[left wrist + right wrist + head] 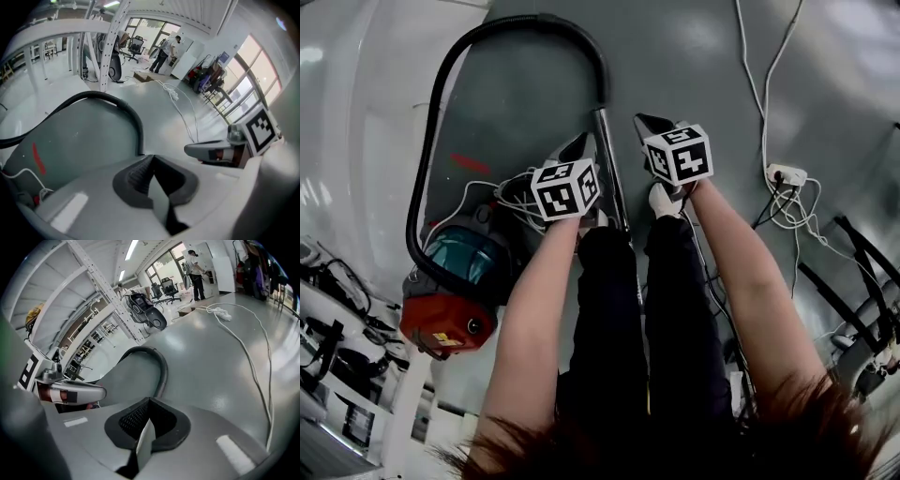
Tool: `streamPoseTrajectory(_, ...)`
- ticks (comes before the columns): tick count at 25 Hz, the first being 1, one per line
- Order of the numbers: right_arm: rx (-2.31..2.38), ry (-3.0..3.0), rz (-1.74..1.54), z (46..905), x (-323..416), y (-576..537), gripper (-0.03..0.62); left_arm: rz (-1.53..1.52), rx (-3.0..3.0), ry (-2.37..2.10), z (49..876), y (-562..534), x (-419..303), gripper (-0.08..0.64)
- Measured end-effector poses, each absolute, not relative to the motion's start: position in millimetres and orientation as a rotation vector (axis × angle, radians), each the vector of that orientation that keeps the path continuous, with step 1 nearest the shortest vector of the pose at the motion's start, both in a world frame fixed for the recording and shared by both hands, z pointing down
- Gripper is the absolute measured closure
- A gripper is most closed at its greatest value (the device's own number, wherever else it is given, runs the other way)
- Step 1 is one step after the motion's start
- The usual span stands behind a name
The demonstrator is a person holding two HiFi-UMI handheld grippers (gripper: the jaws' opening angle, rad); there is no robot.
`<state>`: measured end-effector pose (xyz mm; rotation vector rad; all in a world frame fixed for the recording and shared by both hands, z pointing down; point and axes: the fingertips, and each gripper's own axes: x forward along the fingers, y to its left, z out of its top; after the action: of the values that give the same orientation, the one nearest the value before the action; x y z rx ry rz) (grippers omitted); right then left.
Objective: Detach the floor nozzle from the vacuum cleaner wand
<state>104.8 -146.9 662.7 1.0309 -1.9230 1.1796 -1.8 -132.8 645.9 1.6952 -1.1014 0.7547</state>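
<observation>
Looking down through the head view, I see the left gripper (pixel 152 161) and the right gripper (pixel 149 404) hovering either side of the wand (pixel 612 178). Each gripper's fingers are pressed together with nothing between them.

The wand slants across the grey floor (pixel 703 56) from the black hose (pixel 534 19) toward the person's legs, and its lower end disappears behind them. The floor nozzle should be at that hidden end, but I cannot make it out in any view. The hose loops back to the red and teal canister (pixel 455 281) lying at the left.

I judge the wand to be a stiff, smooth tube that will be slippery under the pads. The nozzle is probably light moulded plastic held by a friction fit or a catch. I would clamp one gripper on the wand just above the joint and the other on the nozzle's neck, then twist and pull straight apart. The hose is springy and may drag the wand sideways.

I can read no brand. A small yellow label (pixel 445 339) on the canister is too small to read, and the gripper cubes (pixel 565 187) carry only black-and-white square patterns.
</observation>
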Motion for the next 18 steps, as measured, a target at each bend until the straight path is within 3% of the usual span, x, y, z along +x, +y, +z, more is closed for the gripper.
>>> streamPoseTrajectory(9, 1.129, -1.857, 1.29, 560, 107, -106, 0.595, 0.812, 1.687, -1.043, 555, -106, -14, 0.551)
streamPoseTrajectory(18, 1.118, -1.839, 1.272, 523, 102, -86, 0.595, 0.8, 1.617, -1.078, 517, -84, -19, 0.551)
